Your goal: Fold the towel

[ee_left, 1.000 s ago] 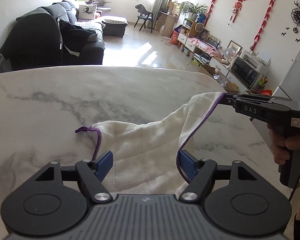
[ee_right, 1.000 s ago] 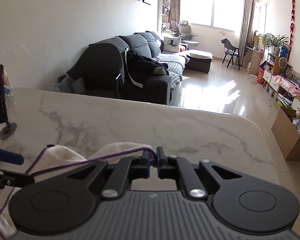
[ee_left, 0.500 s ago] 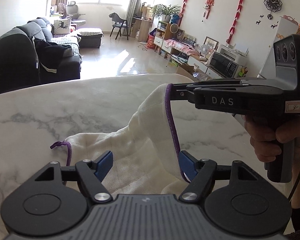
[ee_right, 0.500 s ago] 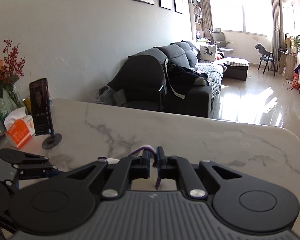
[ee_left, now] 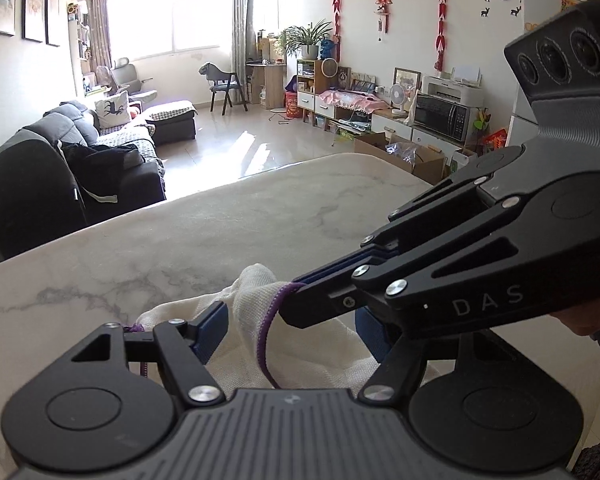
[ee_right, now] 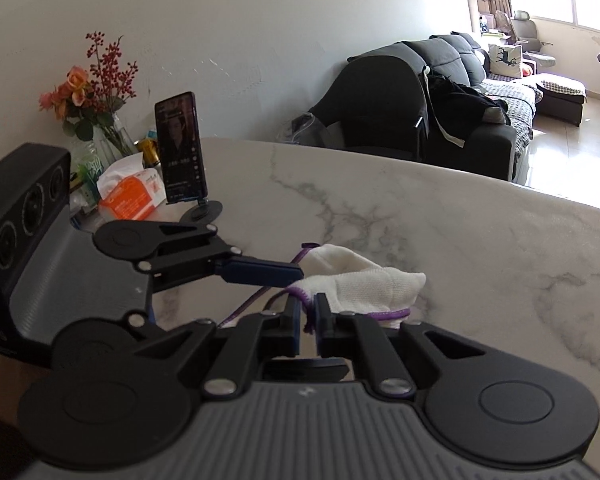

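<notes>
Your right gripper [ee_right: 308,316] pinches the purple-trimmed edge of the white towel [ee_right: 364,284] tight between its fingers. The towel lies bunched on the marble table [ee_right: 480,240], and your right gripper lifts one part of it. Your left gripper [ee_left: 290,330] is closing; its blue pads [ee_left: 212,330] sit on either side of the cloth but do not squeeze it yet. A phone on a stand [ee_right: 182,148] is at the table's far side.

Marble table [ee_right: 440,216] bearing an upright phone on a stand [ee_right: 182,148], an orange tissue pack [ee_right: 130,196] and a vase of flowers [ee_right: 96,88]; dark sofa [ee_left: 76,160] beyond.
</notes>
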